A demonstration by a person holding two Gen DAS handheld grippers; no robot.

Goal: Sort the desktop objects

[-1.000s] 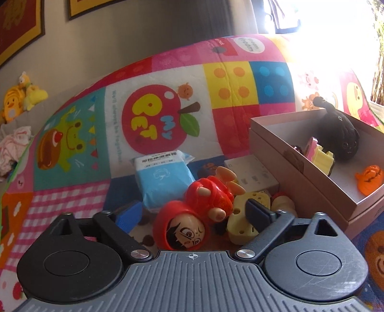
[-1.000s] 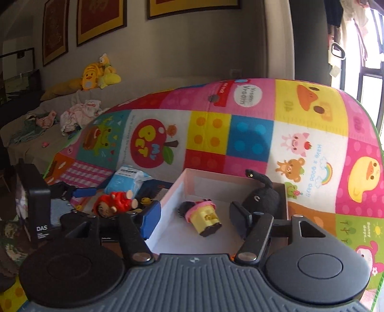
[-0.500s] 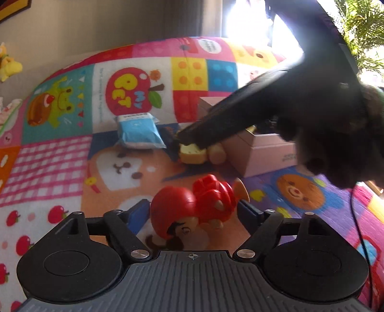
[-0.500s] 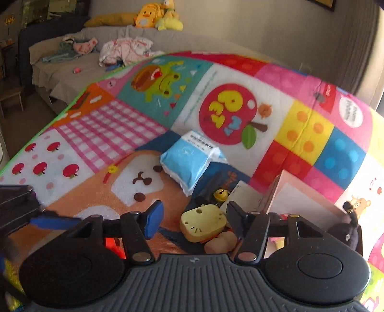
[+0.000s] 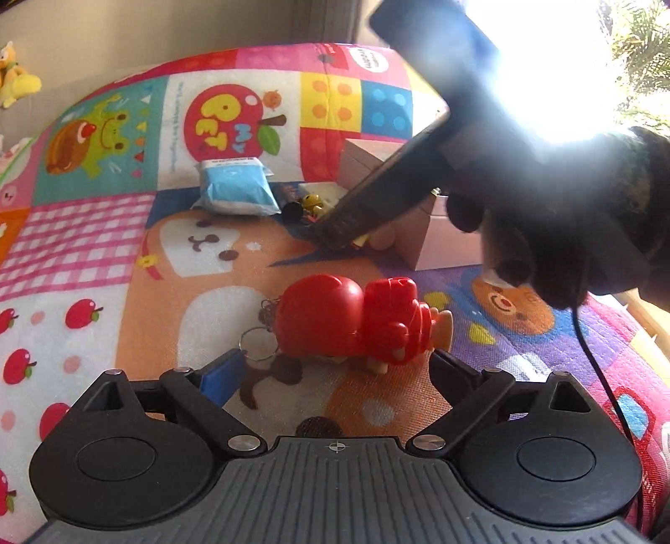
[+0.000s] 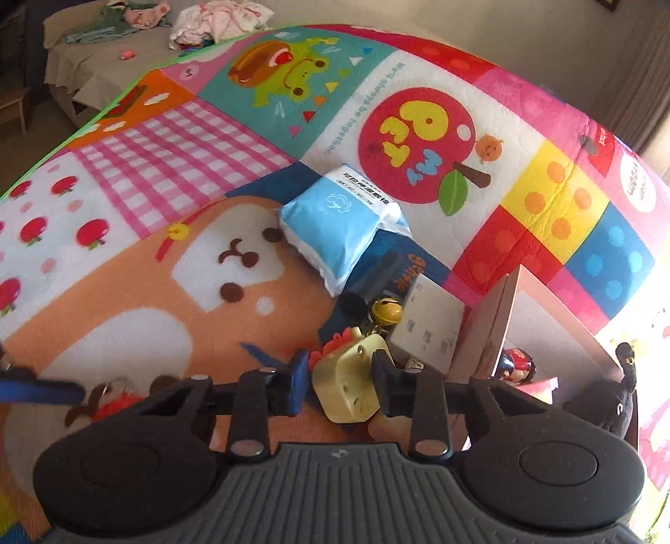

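Note:
A red toy figure [image 5: 351, 322] with a key ring lies on the play mat, just ahead of my left gripper [image 5: 335, 372]. The left gripper is open and the toy lies free of its fingers. My right gripper [image 6: 341, 383] is shut on a pale yellow toy [image 6: 349, 387] beside the pink box [image 6: 490, 330]. In the left wrist view the right gripper [image 5: 335, 234] reaches down next to the box [image 5: 435, 242]. A blue tissue pack [image 6: 335, 228], a yellow bell [image 6: 385, 311] and a white adapter [image 6: 431, 324] lie near the box.
The box holds a black plush toy [image 6: 603, 406] and a small figure [image 6: 517, 364]. The colourful mat [image 6: 209, 167] spreads left and forward. A couch with clothes [image 6: 217, 12] stands beyond the mat. Window glare fills the upper right of the left wrist view.
My left gripper carried the red toy away from the pile, let it go on the mat and pulled back open. My right gripper came down and shut on the yellow toy.

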